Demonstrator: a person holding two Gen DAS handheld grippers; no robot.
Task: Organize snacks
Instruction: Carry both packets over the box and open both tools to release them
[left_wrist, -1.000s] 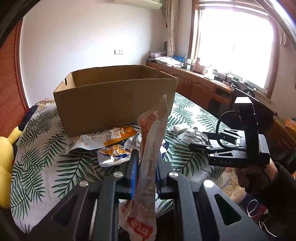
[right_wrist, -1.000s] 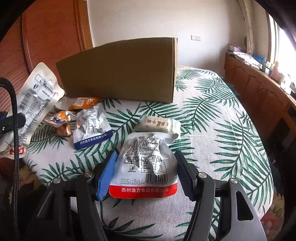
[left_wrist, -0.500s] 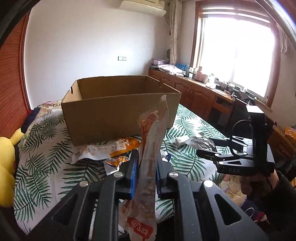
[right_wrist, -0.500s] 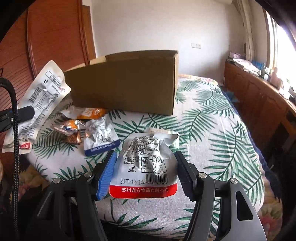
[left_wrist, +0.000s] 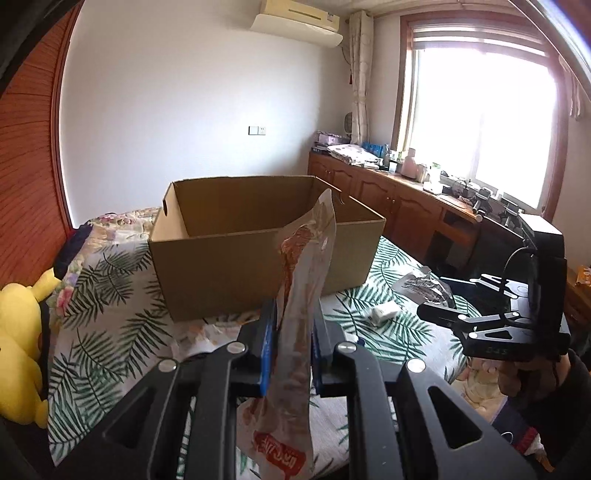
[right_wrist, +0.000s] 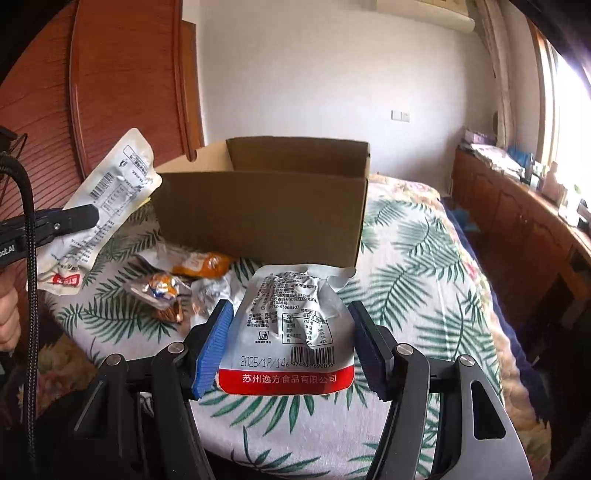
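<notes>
The long snack pouch (left_wrist: 301, 295) stands up on its thin edge, pinched tight between the two fingers of the left gripper (left_wrist: 290, 341). It hangs in the air in front of the open cardboard box (left_wrist: 258, 236). The right gripper (right_wrist: 290, 339) is clamped on a silver snack packet (right_wrist: 291, 328) with a red band, squeezing it by its two side edges, also up in the air near the box.

Both bags look light, thin and floppy, and their shiny skin is probably slippery, so a hold low down on the flat sealed edge seems safest.

More packets wait on the bed (right_wrist: 424, 266) with the leaf-print cover: an orange packet (right_wrist: 205, 264), a crinkly small packet (right_wrist: 160, 290) and a little white one (left_wrist: 382, 314). A yellow plush toy (left_wrist: 18, 332) sits beside the bed.
</notes>
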